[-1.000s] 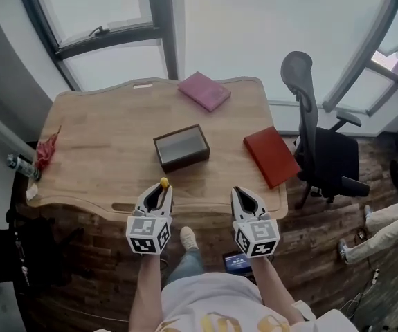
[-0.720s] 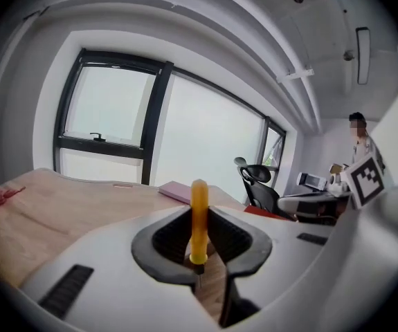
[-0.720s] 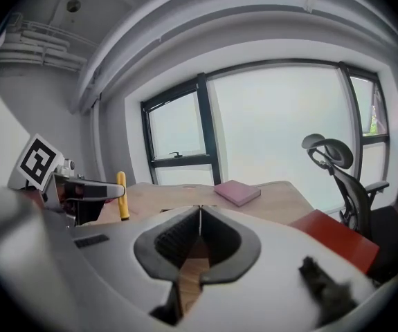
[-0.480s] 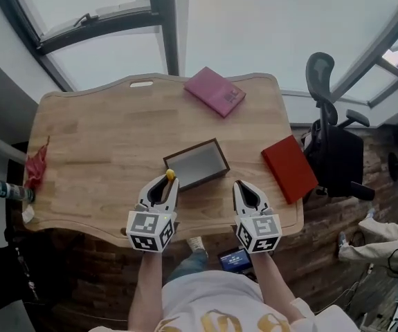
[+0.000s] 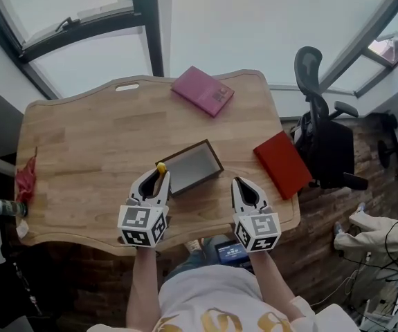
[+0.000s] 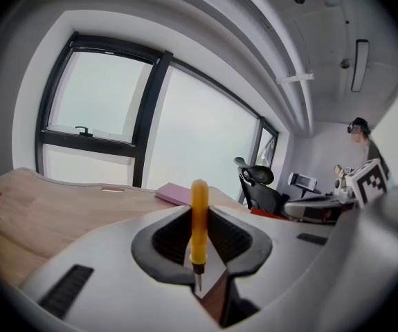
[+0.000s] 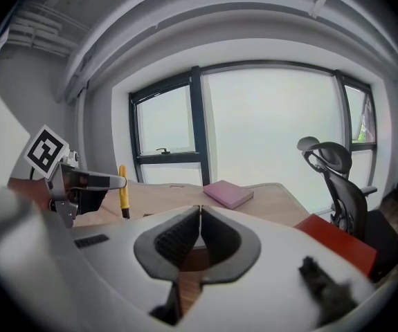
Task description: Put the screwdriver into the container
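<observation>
- The screwdriver (image 6: 199, 216) stands upright, yellow handle up and tip down, pinched between the jaws of the left gripper (image 5: 157, 180), just beside the near left corner of the container (image 5: 193, 166).
- The container is an open dark box and nothing shows inside it; it sits on the wooden table (image 5: 81, 144).
- The right gripper (image 7: 200, 211) is to the container's near right; its jaws are pressed together with nothing between them.
- A red book (image 5: 282, 164) lies to the right of the container.
- A pink book (image 5: 202, 90) lies beyond the container, near the table's far edge.
</observation>
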{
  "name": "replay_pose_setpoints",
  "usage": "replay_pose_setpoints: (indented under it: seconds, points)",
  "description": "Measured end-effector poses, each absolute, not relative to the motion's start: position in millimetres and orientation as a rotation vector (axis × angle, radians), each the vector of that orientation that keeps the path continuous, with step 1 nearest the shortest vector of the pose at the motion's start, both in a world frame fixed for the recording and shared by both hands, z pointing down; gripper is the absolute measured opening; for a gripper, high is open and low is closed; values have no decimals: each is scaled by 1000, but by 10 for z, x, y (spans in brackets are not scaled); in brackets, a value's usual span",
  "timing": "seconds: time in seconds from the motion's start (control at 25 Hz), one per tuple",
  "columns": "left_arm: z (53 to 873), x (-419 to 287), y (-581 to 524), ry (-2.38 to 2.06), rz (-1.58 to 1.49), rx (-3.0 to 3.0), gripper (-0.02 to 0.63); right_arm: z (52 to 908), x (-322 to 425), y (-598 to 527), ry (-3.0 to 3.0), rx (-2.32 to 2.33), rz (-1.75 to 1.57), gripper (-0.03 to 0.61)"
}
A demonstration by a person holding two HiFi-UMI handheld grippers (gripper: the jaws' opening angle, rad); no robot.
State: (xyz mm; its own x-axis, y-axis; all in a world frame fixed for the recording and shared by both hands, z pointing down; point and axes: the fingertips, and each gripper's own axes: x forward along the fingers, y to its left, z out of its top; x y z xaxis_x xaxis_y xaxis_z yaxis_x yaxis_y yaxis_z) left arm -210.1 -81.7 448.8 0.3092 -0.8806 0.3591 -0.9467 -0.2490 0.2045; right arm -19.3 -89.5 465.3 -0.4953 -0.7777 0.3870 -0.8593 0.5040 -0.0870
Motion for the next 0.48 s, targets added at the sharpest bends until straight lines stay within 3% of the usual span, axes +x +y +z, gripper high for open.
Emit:
replay_pose_setpoints:
  seconds: [0.48]
  points:
    - [4300, -2032, -945, -1629, 240, 2247, 77, 4569, -217, -1030, -2513, 1381, 368, 32]
